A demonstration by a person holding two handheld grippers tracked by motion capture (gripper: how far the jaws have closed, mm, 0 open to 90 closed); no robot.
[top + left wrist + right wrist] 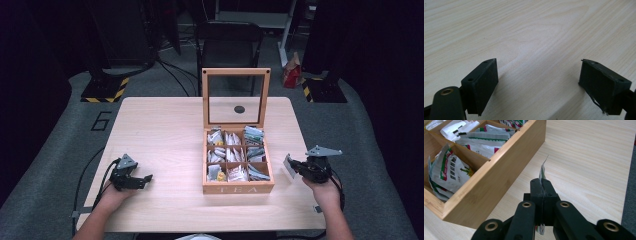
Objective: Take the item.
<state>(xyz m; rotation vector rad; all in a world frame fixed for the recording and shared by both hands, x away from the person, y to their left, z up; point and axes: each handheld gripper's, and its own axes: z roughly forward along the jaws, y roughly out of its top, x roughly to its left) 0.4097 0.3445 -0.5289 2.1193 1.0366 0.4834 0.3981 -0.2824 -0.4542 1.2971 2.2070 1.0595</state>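
A small tea packet (542, 171) sits pinched between the fingers (536, 187) of the right gripper (300, 167), which squeeze tight on it. The packet stands on its thin edge just above the table (160, 130), beside the right wall of the wooden tea box (238, 188). The box has its glass lid (236, 97) standing open and holds many more packets in little squares. Far off on the left, the left gripper (145, 179) rests low over the bare table with its fingers (484, 82) spread wide and holding nothing.
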